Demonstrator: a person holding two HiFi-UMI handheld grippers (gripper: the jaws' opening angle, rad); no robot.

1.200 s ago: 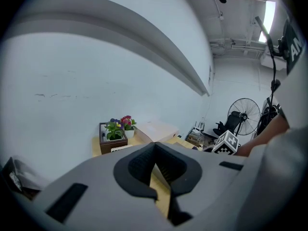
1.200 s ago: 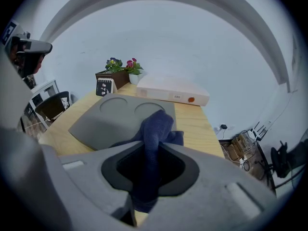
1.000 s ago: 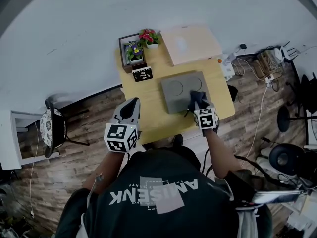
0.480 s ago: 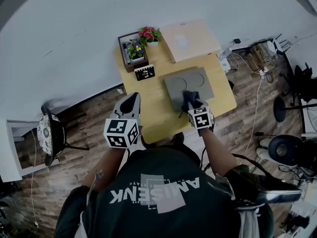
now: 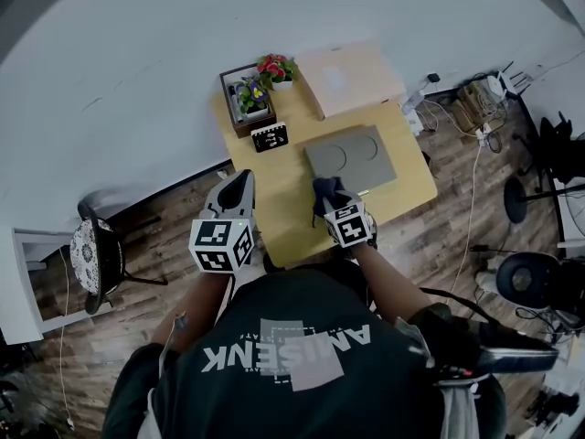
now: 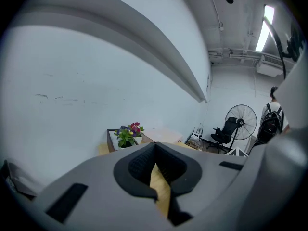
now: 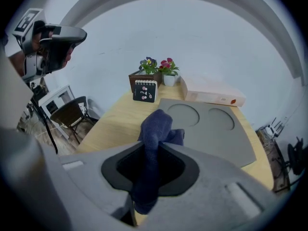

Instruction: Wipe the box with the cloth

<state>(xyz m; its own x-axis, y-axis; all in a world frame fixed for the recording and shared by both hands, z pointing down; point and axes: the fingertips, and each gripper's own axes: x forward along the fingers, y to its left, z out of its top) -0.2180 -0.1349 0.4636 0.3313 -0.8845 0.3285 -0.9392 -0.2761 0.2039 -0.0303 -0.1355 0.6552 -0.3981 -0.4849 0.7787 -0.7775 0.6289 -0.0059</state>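
Observation:
A flat grey box [image 5: 358, 155] with two round recesses lies on the wooden table [image 5: 283, 210]; the right gripper view shows the grey box [image 7: 211, 129] ahead and to the right. My right gripper [image 5: 328, 196] is shut on a dark blue cloth [image 5: 326, 189], held just off the box's near left corner. The bunched cloth [image 7: 155, 129] sticks up between the jaws of my right gripper [image 7: 159, 142]. My left gripper [image 5: 241, 185] hovers at the table's left edge. In the left gripper view, my left gripper [image 6: 155, 148] has its jaws together on nothing.
A beige box [image 5: 350, 76] lies at the table's far end, beside a flower planter [image 5: 252, 93] and a small desk calendar [image 5: 268, 136]. A chair [image 5: 92, 252] stands left of the table. Cables and a stool [image 5: 518, 290] clutter the floor on the right.
My right gripper has carried the cloth off the grey box's top, leftward and nearer to me, to beside its near left corner. The left gripper has hardly moved.

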